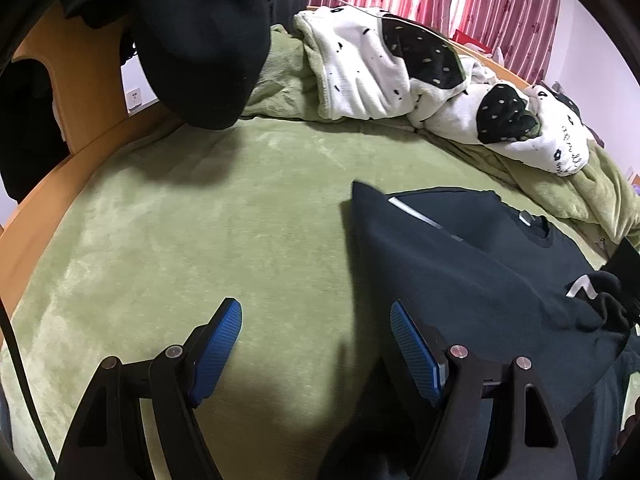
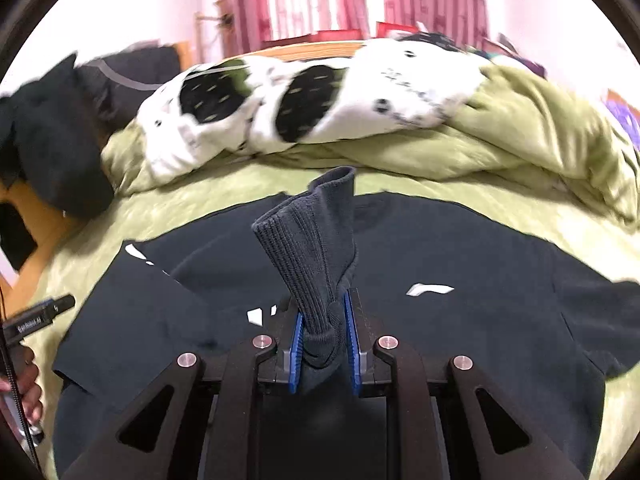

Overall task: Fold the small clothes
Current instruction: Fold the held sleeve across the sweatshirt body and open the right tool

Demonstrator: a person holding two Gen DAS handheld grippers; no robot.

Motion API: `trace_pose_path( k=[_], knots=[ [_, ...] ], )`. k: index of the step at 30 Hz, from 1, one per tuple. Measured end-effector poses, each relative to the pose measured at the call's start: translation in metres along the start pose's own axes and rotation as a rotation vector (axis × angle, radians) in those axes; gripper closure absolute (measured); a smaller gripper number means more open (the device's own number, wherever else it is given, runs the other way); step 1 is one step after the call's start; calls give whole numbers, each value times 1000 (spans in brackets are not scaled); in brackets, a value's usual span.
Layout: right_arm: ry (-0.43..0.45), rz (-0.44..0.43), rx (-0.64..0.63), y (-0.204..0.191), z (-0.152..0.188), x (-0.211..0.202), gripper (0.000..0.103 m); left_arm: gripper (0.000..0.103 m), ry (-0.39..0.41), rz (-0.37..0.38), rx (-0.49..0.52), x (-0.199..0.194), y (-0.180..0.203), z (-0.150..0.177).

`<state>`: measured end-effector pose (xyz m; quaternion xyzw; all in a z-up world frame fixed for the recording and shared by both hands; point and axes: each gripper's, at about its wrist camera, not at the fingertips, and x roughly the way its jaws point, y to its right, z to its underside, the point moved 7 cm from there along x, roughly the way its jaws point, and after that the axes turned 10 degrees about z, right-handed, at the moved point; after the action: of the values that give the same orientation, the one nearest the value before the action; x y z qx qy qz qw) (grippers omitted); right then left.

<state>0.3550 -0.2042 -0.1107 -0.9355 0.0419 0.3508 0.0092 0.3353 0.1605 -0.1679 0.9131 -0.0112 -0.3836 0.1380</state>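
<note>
While the right gripper (image 2: 323,336) is clenched on a dark ribbed sock (image 2: 316,252), the sock stands up out of the jaws, cuff uppermost, above a black T-shirt (image 2: 500,320) that lies spread flat on the green bed cover (image 1: 200,220). Judged step: sock picked up, not yet laid out for folding. To do it well, carry it clear of the shirt to bare cover, lay it flat at full length, then have the free gripper pin one end before doubling it over; the bunched grip near the toe risks a twisted fold, so smooth first. Left gripper (image 1: 316,344) is released, jaws wide apart, nothing between the blue pads (image 1: 218,344); it hovers over bare cover with the shirt's edge just beside its right finger. Shirt sits toward the near edge of the bed. A rumpled white and black quilt (image 1: 384,68) lies along the far edge, well apart. In the right wrist view a hand (image 2: 28,384) holding the other tool shows at lower left.
</note>
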Motion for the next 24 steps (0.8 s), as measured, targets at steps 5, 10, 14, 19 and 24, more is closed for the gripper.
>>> trace_pose_path(
  k=[5, 10, 14, 19, 24],
  knots=[
    [-8, 22, 88, 50, 6, -1, 85, 28, -12, 4, 9, 4, 11, 3],
    [-29, 42, 127, 87, 20, 1, 84, 28, -27, 4, 56, 9, 25, 10],
    [-63, 82, 134, 112, 40, 6, 77, 28, -35, 0, 79, 12, 33, 14],
    [-105, 123, 110, 134, 59, 10, 77, 28, -43, 0, 95, 16, 38, 18],
    [-155, 58, 152, 141, 74, 18, 71, 28, -43, 7, 90, 19, 37, 20]
  ],
)
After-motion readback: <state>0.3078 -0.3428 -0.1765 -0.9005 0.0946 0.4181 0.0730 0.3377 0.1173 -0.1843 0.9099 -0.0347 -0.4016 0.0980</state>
